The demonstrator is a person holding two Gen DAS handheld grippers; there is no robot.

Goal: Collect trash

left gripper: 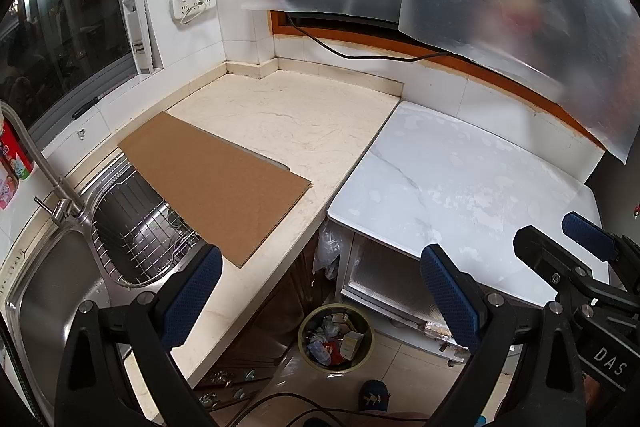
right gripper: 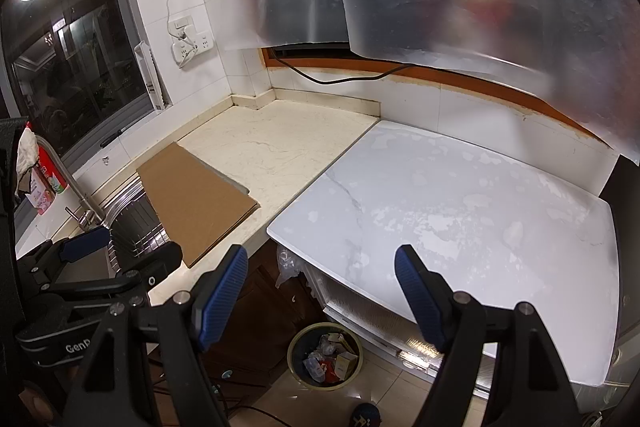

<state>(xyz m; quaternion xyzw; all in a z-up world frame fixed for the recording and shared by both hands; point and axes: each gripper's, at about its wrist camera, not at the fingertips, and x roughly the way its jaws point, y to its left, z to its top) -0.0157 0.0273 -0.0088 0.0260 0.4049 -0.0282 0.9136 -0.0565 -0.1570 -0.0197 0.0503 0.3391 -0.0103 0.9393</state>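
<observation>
**Counters look done; the risk now is knocking what remains**

Your widest surfaces come first: the white marble-patterned table (right gripper: pixel 460 211), smooth and mottled with pale patches, and the cream stone counter (left gripper: pixel 280 119) beside it, hard and glossy. Neither shows loose trash. A flat sheet of brown cardboard (left gripper: pixel 216 183), matte and stiff, lies on the counter with one end overhanging the steel sink (left gripper: pixel 48 287) and its wire rack (left gripper: pixel 148 243). If that counts as trash, a careless nudge would likely tip it into the sink; grip an edge rather than push.

The collected trash sits in the round bin (left gripper: pixel 335 337) on the floor between counter and table: crumpled wrappers and a small box, filling it fairly well. Dropping more from height could bounce light pieces onto the tiles.

Your left gripper (left gripper: pixel 320 291) and right gripper (right gripper: pixel 320 291) both hover spread wide with nothing between the ribbed blue pads. A loose cable (left gripper: pixel 304 407) trails near your feet; mind snagging it.
</observation>
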